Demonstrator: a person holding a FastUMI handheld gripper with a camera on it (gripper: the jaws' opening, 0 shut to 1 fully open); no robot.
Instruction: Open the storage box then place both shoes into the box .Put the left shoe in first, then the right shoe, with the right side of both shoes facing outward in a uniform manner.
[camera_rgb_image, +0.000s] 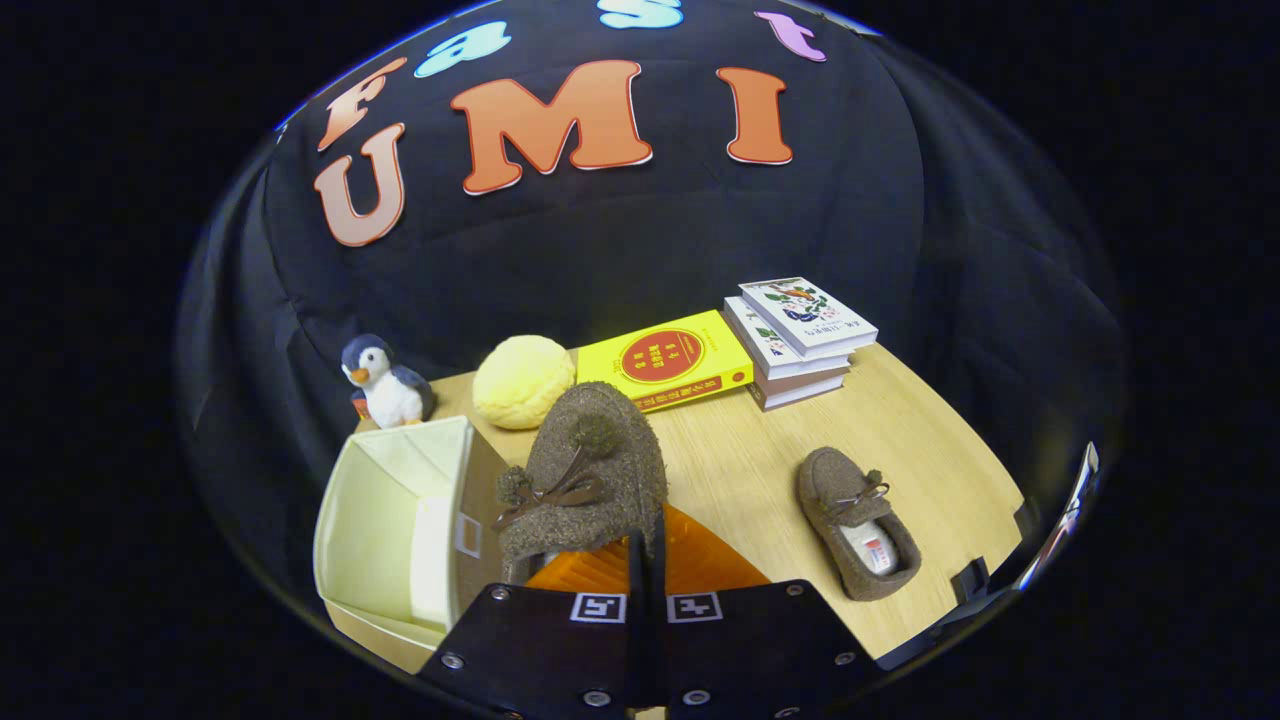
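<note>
Shoes sit apart here: one brown slipper (585, 470) hangs lifted, toe up, its heel edge seemingly pinched between the gripper (645, 560) fingers, which are pressed close together, though the contact itself is hard to see. At nine o'clock from the fingers the cream storage box (375, 520) stands open on the wooden table (920, 430). The other slipper (858, 522) lies at three o'clock. Beyond, toward twelve, are a yellow ball (523, 380), yellow book (668, 362), stacked books (800, 340), and a toy penguin (385, 382).
</note>
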